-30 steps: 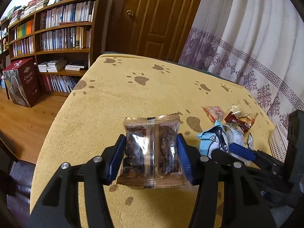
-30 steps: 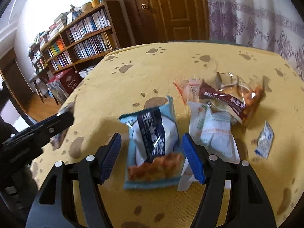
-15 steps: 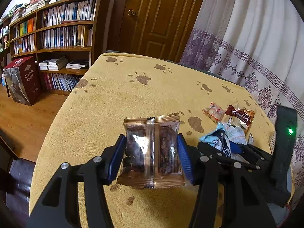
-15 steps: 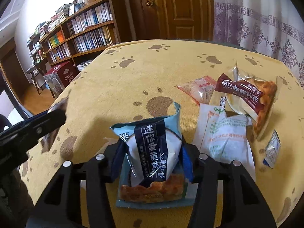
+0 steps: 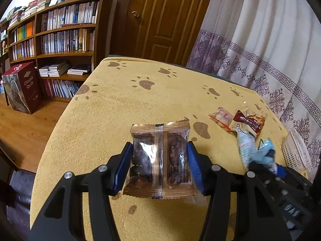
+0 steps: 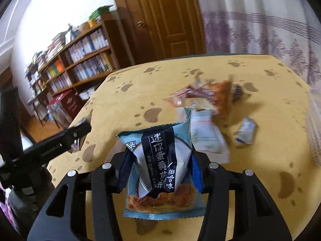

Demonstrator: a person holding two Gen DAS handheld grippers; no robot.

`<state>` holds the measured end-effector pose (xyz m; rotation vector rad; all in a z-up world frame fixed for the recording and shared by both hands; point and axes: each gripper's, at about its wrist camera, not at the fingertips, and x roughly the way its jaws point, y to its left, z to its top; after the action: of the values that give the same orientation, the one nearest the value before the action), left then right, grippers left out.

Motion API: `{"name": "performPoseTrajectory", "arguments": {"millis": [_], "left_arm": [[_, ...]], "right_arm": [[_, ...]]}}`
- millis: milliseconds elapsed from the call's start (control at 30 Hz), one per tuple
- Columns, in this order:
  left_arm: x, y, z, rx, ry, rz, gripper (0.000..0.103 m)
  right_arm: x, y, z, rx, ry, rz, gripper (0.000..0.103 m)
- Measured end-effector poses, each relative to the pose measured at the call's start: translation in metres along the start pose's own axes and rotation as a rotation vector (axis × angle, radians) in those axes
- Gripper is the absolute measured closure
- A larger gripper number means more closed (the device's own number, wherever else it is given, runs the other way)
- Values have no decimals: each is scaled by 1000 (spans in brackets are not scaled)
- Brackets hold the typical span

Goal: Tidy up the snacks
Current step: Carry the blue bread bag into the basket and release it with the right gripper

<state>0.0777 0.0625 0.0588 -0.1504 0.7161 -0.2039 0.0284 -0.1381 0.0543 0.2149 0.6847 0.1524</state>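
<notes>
Left hand-held gripper (image 5: 160, 163): level, pointing across the tabletop (image 5: 124, 108), jaws clamped on a brown packet (image 5: 159, 160). Packet held flat-on between the blue pads (image 5: 125, 165), above the yellow paw-print cloth.

Right hand-held gripper (image 6: 160, 166): pitched slightly down toward the tabletop, jaws closed on a blue packet (image 6: 162, 172). Packet upright, creased between the pads, clear of the cloth. View is motion-blurred.

In the left view the right gripper sits low at right, near a white basket (image 5: 297, 152) at the tabletop edge.

Loose pile beyond the blue packet: white packet (image 6: 206, 134), red-brown packet (image 6: 218, 98), small pink packet (image 6: 178, 98), touching or overlapping. Small silver sachet (image 6: 246, 130) lies just beside the pile.
</notes>
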Motion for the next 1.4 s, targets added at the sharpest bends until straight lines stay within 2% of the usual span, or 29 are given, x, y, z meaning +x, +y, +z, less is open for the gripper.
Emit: {"name": "performPoseTrajectory", "arguments": {"millis": [367,800,900,1133,1233,1300,1400], "left_arm": [[-2,-15,-7,45,3,-29,48],[2,-23,-9,70,11,-31,48],[3,-25,-10,78,11,-29,48],[3,-26,-11,85,11,-25,48],[3,-26,-10,85,11,-25,48],[3,-26,-10,86,10,-26,48],[2,-27,-10,90,4,-25,48]], "right_arm": [[-65,-64,15,126,-125,-129,52],[-130,-186,31,342,-216,-332,51],[-137,-207,34,360,-229,-388,51],[-134,-246,34,402,-209,-458,51],[-128,-258,36,415,-191,-473,45],[-128,-264,36,432,-194,-489,33],[-132,-268,29,455,-206,-486,33]]}}
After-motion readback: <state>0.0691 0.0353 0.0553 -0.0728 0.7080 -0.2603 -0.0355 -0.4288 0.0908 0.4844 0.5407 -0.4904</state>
